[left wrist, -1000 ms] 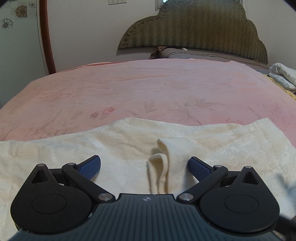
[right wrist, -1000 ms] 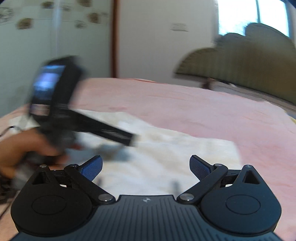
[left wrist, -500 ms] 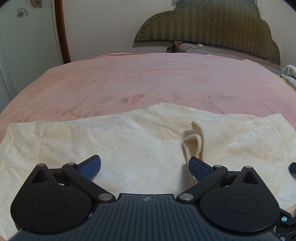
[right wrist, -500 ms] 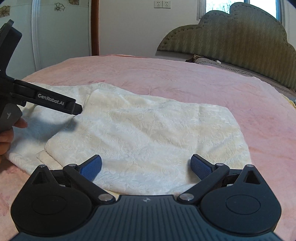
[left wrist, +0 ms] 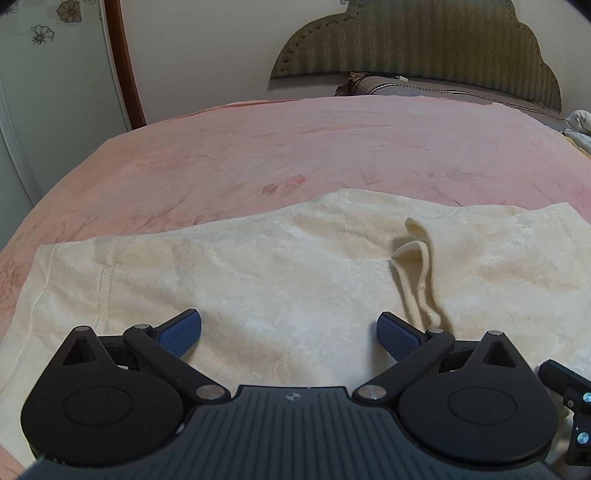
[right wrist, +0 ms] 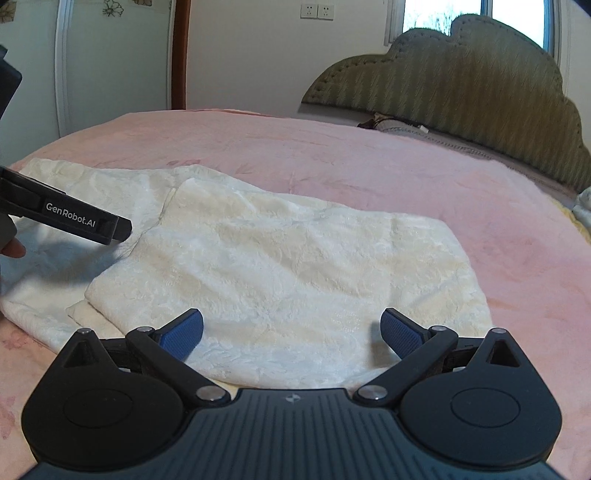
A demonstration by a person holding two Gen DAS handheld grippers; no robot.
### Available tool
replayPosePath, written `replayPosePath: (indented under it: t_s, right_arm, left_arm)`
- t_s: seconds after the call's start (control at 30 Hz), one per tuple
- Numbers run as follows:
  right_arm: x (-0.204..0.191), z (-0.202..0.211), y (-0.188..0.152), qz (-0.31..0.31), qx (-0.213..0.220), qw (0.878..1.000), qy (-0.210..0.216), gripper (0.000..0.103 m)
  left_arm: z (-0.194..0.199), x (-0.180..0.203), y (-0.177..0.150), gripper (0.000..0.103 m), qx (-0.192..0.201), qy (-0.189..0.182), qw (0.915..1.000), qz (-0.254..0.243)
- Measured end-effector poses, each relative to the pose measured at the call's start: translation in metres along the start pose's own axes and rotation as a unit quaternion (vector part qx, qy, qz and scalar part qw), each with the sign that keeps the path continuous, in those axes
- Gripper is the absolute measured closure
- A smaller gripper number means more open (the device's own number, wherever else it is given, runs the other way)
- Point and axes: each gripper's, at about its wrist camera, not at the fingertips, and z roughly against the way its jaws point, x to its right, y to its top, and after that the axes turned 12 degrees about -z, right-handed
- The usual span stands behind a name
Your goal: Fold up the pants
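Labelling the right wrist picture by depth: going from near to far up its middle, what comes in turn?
right gripper → cream pants → pink bedspread → green headboard → window

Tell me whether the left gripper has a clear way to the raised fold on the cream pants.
Probably yes. The left gripper is open and empty above the pants, and the raised fold stands just beyond its right finger, with only flat fabric between.
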Motion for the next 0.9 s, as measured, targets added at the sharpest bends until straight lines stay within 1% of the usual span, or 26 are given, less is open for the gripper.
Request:
replayPosePath:
  t_s: [0.1, 0.17, 0.27, 0.37, 0.5, 0.6, 0.7, 0.9]
  right_arm:
    - [-0.011, 0.006, 0.001, 0.023, 0.016, 0.999, -0.015, 0.0]
    - [-0.014, 0.008, 0.002, 0.023, 0.024, 0.999, -0.009, 0.0]
    - [-0.017, 0.0, 0.002, 0.026, 0.001, 1.0, -0.006, 0.0]
    - [-0.013, 0.0, 0.004, 0.015, -0.002, 1.0, -0.004, 0.0]
    - [-0.023, 0.011, 0.007, 0.029, 0.025, 0.999, -0.02, 0.001]
    - [-0.033, 0.022, 0.013, 0.036, 0.049, 0.998, 0.0, 0.001]
    - [-0.051, 0.028, 0.018, 0.054, 0.061, 0.996, 0.023, 0.001]
    - [-0.08, 0.032, 0.015, 0.081, 0.064, 0.992, 0.067, 0.001]
  left_arm:
    - [-0.001, -0.009, -0.002, 0.0, -0.004, -0.006, 0.9999, 0.014]
    - [-0.001, -0.016, -0.005, 0.0, -0.008, -0.008, 0.9996, 0.026]
    - [0.001, -0.026, -0.008, 0.0, -0.013, -0.01, 0.9989, 0.043]
    - [0.003, -0.034, -0.011, 0.0, -0.016, -0.012, 0.9985, 0.051]
    - [0.007, -0.043, -0.015, 0.0, -0.013, -0.018, 0.998, 0.059]
    - [0.01, -0.049, -0.017, 0.0, -0.012, -0.011, 0.998, 0.062]
    - [0.013, -0.055, -0.021, 0.0, -0.012, -0.004, 0.9976, 0.069]
    - [0.019, -0.066, -0.028, 0.0, -0.01, 0.01, 0.9972, 0.073]
